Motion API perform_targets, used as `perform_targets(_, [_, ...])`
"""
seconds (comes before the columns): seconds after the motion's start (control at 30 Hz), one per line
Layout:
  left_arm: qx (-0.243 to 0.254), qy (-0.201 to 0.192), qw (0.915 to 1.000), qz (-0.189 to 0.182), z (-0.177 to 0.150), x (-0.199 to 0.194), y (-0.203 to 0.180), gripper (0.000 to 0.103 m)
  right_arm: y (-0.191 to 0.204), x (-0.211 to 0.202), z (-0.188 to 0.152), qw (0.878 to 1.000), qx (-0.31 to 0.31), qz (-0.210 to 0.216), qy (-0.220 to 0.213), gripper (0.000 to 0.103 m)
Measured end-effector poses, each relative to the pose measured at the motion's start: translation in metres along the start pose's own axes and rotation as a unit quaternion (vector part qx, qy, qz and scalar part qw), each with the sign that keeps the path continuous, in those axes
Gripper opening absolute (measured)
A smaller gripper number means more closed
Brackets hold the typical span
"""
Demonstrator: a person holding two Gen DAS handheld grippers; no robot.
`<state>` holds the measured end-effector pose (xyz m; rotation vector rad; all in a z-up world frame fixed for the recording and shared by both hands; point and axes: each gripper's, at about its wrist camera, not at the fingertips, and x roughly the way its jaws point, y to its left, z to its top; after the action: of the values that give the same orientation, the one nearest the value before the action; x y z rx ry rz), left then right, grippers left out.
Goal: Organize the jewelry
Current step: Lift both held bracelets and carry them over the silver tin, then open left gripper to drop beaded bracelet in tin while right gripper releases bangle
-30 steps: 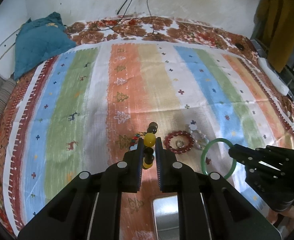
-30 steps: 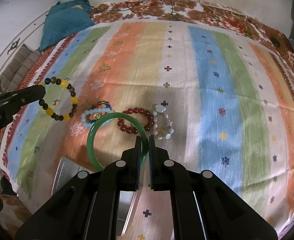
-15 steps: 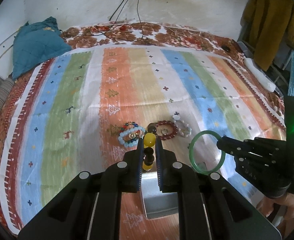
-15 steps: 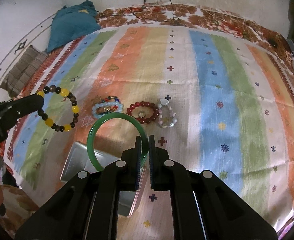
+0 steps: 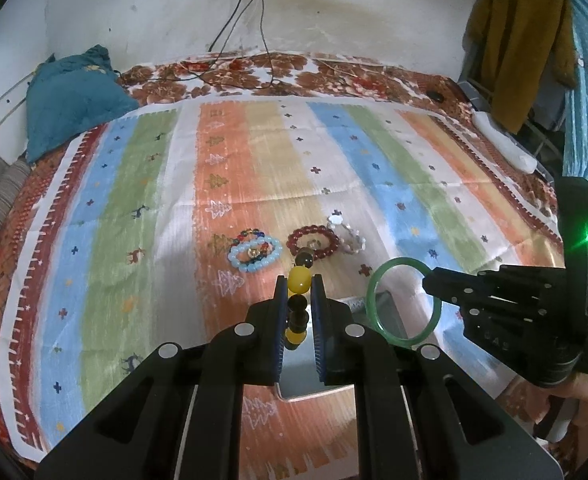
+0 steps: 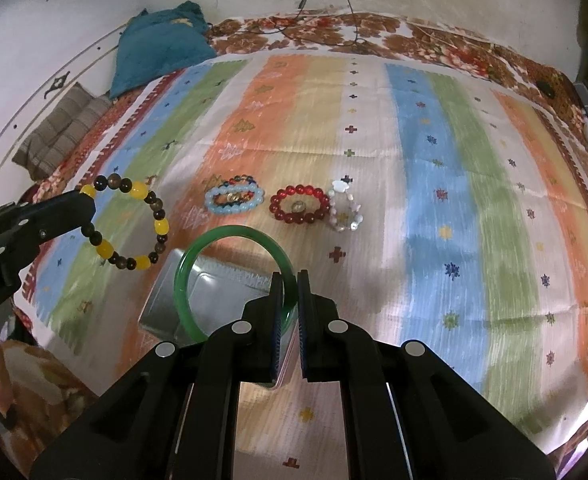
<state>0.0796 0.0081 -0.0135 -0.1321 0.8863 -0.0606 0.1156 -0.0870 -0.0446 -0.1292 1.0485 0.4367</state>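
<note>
My left hand-held gripper grasps the yellow-and-brown beaded bracelet; my right hand-held gripper clenches the green jade bangle above the silver metal tin.

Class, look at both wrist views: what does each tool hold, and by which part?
The left tool pinches the yellow-and-brown bead bracelet by its beads at one side; the right tool grips the green bangle by its rim.

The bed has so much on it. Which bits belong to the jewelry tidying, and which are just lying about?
Part of the job:
- green bangle, held in the right gripper
- yellow and brown bead bracelet, held in the left gripper
- metal tin
- pale blue bracelet, red bracelet, white bracelet

Just lying about:
- teal pillow
- cables
- hanging mustard garment
</note>
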Motion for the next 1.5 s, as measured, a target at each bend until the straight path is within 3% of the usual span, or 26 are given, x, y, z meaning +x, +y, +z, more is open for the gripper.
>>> perform_targets(0.43, [0.002,-0.005,0.9999,-0.013,-0.021,-0.013,-0.006,0.011,0.008,-0.004,-0.014,1.0,-0.008,0.003,0.005,0.008])
perform_targets(0.57, [0.004,0.015,0.9998,-0.014,-0.023,-0.006,-0.009,0.012,0.011,0.003,-0.016,1.0,-0.014,0.009,0.025,0.008])
perform_targets(0.67, [-0.008,0.026,0.9996,0.006,-0.022,-0.001,-0.001,0.012,0.006,0.004,-0.015,1.0,-0.006,0.002,0.026,0.015])
perform_targets(0.73, [-0.016,0.027,0.9994,0.012,-0.021,0.0,0.004,0.013,0.001,0.005,-0.014,1.0,0.002,-0.002,0.027,0.033])
perform_targets(0.87, [-0.023,0.03,0.9989,0.026,-0.02,0.002,0.01,0.014,-0.008,0.006,-0.011,0.999,0.021,-0.007,0.028,0.034])
perform_targets(0.93, [-0.025,0.033,0.9986,0.034,-0.019,0.004,0.013,0.021,-0.012,0.007,-0.009,0.999,0.03,-0.011,0.026,0.038])
perform_targets(1.13, [-0.035,0.048,0.9961,0.065,-0.009,0.018,0.026,0.027,-0.024,0.01,0.0,0.998,0.05,-0.026,0.022,0.048])
perform_targets(1.33, [-0.057,0.065,0.9933,0.077,0.0,0.031,0.042,0.03,-0.026,0.016,0.011,0.998,0.049,-0.035,0.018,0.058])
perform_targets(1.5, [-0.045,0.074,0.9917,0.095,0.004,0.04,0.04,0.033,-0.024,0.024,0.021,0.998,0.04,-0.038,0.02,0.065])
